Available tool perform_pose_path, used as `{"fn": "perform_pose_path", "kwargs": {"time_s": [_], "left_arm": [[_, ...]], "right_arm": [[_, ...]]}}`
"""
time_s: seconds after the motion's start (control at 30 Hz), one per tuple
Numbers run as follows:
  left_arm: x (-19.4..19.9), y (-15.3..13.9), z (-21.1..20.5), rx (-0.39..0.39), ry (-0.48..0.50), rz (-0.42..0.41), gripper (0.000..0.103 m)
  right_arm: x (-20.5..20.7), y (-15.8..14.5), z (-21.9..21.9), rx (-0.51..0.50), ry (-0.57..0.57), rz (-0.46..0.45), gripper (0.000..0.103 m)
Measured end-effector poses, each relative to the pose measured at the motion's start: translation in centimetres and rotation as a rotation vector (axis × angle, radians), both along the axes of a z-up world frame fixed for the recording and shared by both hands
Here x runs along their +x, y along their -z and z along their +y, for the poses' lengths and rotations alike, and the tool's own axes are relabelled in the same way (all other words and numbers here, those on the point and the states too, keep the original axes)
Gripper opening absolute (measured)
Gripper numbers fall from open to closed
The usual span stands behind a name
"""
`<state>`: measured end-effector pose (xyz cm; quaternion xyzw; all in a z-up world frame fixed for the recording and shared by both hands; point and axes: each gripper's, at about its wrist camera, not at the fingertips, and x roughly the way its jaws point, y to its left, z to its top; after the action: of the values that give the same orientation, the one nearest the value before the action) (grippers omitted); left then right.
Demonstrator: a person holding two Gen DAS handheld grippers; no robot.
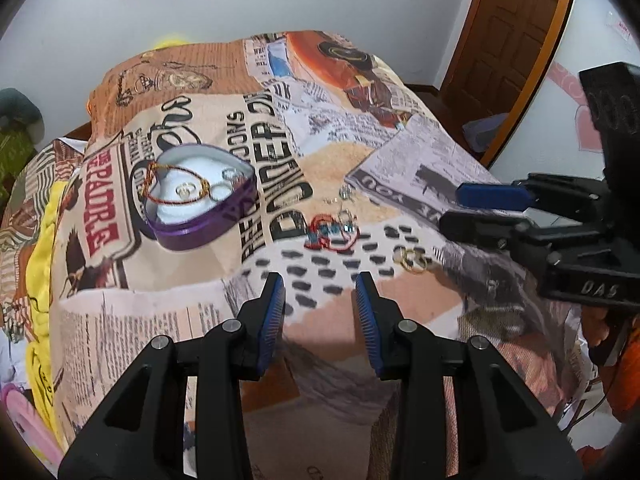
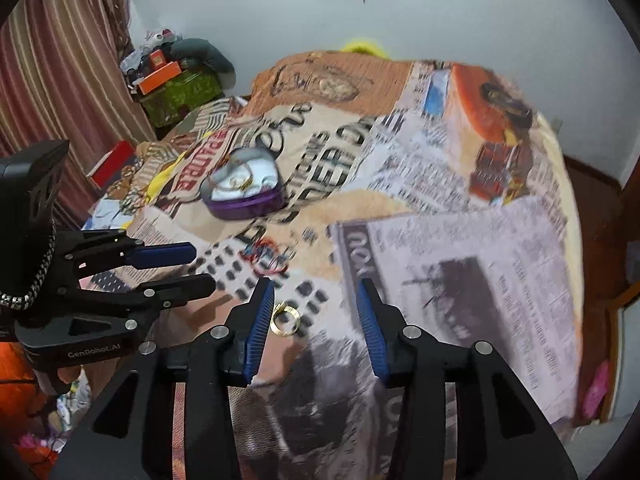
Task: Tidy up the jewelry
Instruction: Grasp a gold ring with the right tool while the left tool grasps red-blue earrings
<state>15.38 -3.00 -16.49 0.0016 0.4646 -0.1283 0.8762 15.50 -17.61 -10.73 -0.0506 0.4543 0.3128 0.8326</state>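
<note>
A purple heart-shaped tin (image 1: 200,196) with a white lining lies open on the printed bedspread (image 1: 256,300); a thin red-gold chain and some rings rest inside it. Loose silver rings (image 1: 346,194) and a red bracelet (image 1: 334,234) lie to its right, and gold rings (image 1: 412,258) sit further right. My left gripper (image 1: 320,300) is open, hovering short of the bracelet with nothing between its pads. My right gripper (image 2: 316,308) is open too, and a gold ring (image 2: 285,318) lies on the cloth just beside its left pad. The tin (image 2: 244,188) shows blurred beyond it.
The bedspread (image 2: 440,208) covers a raised mound that drops off at the sides. A wooden door (image 1: 516,40) stands at the right. A striped curtain (image 2: 60,80) and piled clutter (image 2: 176,76) fill the left corner. The left gripper (image 2: 160,276) reaches in from the left in the right wrist view.
</note>
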Motion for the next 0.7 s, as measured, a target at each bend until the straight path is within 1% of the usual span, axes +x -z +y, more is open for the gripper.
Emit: {"fn": "perform_pose_path", "kwargs": {"time_s": [0.17,0.27,0.4,0.43,0.5,0.53,0.7], "left_arm": [[-0.4,0.5,0.2,-0.005,-0.012,0.007,0.037],[-0.5,0.5,0.3,-0.009,-0.017,0.005,0.037],[-0.4,0.6,0.4,-0.01,-0.015,0.005,0.037],[-0.4,0.6,0.3,-0.01,-0.015,0.004,0.037],[-0.2,0.6,0.4,-0.01,-0.013,0.005,0.038],[-0.1,0.6,0.4,-0.011,-0.012,0.006,0.039],[1.1,0.6,0.2,-0.006,-0.004,0.013,0.041]], "right_arm": [[-0.5,2.1,1.4,-0.041,-0.04,0.04,0.039],[-1.2,2.5,2.2,-0.073,-0.058,-0.006,0.039],[-1.1,2.9,2.4,-0.072,-0.067,-0.016,0.038],[-1.1,2.9,2.2,-0.067,-0.063,-0.016,0.036],[-0.9,3.0,2.2,-0.068,-0.058,-0.017,0.02],[-0.7,3.0,1.9,-0.061,-0.055,-0.011,0.017],[-0.2,2.7,1.6,-0.026,-0.041,-0.004,0.017]]}}
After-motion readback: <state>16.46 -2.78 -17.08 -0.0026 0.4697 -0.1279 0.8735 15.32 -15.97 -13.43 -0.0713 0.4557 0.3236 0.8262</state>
